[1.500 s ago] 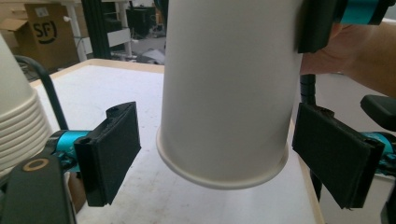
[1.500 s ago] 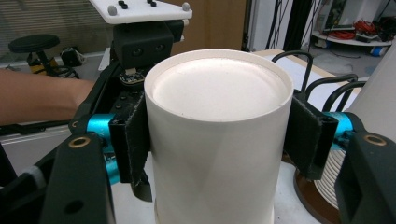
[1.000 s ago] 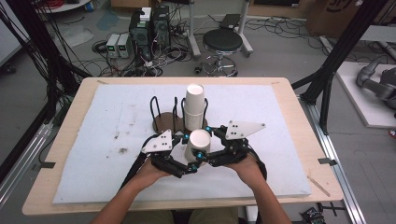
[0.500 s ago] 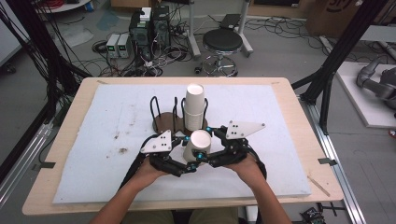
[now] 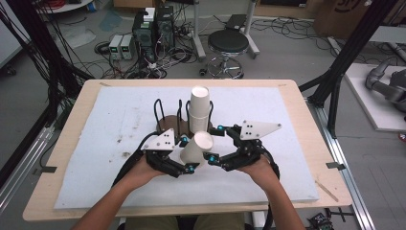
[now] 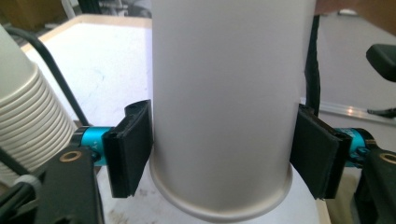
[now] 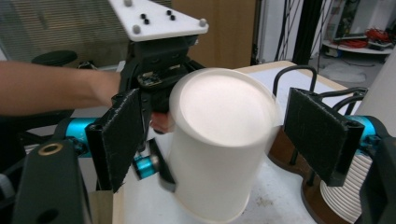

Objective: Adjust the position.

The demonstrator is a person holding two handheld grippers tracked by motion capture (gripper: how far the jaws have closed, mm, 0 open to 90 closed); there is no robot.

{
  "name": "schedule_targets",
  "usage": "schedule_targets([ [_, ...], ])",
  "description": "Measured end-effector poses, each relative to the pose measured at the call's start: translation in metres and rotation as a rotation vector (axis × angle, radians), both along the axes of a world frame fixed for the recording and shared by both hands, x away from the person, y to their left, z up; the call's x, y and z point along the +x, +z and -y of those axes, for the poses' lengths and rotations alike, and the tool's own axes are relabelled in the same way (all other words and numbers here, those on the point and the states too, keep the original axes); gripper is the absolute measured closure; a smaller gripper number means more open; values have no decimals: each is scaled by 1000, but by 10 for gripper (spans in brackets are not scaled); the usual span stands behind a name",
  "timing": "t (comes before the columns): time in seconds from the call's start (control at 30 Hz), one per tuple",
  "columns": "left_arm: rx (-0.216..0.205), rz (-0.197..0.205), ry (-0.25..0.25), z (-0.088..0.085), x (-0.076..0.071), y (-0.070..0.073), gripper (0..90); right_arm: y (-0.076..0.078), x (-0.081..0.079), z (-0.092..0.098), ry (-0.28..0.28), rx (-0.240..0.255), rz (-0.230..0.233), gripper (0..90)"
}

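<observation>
A single white paper cup (image 5: pixel 195 149) is tilted between the two grippers near the table's front middle. My left gripper (image 5: pixel 188 154) has just been closing, and its pads (image 6: pixel 133 147) now press both sides of the cup (image 6: pixel 224 107). My right gripper (image 5: pixel 214 143) has just been opening. In the right gripper view its pads (image 7: pixel 121 135) stand off the cup (image 7: pixel 219 140) on each side, with a gap at both. A stack of white cups (image 5: pixel 199 108) stands in a black wire holder (image 5: pixel 160 112) just behind.
The holder sits on a brown round base (image 5: pixel 167 127) on the white mat (image 5: pixel 110 143) that covers the wooden table (image 5: pixel 72 120). The stack (image 6: pixel 23 116) is close on the left in the left gripper view, and the stack (image 7: pixel 345 196) shows low right in the right gripper view.
The cup, upright between the grippers before, now leans over. The left jaws have closed onto it and the right jaws have spread away from it. Both hands stayed in place.
</observation>
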State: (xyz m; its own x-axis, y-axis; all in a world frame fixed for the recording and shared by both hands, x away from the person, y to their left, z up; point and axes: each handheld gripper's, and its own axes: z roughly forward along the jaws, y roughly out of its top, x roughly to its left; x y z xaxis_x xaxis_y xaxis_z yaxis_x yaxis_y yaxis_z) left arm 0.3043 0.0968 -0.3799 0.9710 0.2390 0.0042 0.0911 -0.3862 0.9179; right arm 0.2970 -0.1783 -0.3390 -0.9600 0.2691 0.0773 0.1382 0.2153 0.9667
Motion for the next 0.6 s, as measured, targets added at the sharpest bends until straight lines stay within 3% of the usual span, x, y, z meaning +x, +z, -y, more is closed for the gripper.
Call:
schedule_targets([
  [0.07,53,3,-13,-2,2,7,296,2,0,1,1,-14,7,209],
  [0.2,59,9,-27,-2,2,14,294,3,2,2,0,-25,-2,209],
  [0.33,121,21,-40,0,3,18,296,5,5,5,3,-34,7,209],
  [0.6,215,28,-62,0,6,28,297,14,10,8,34,-114,12,209],
])
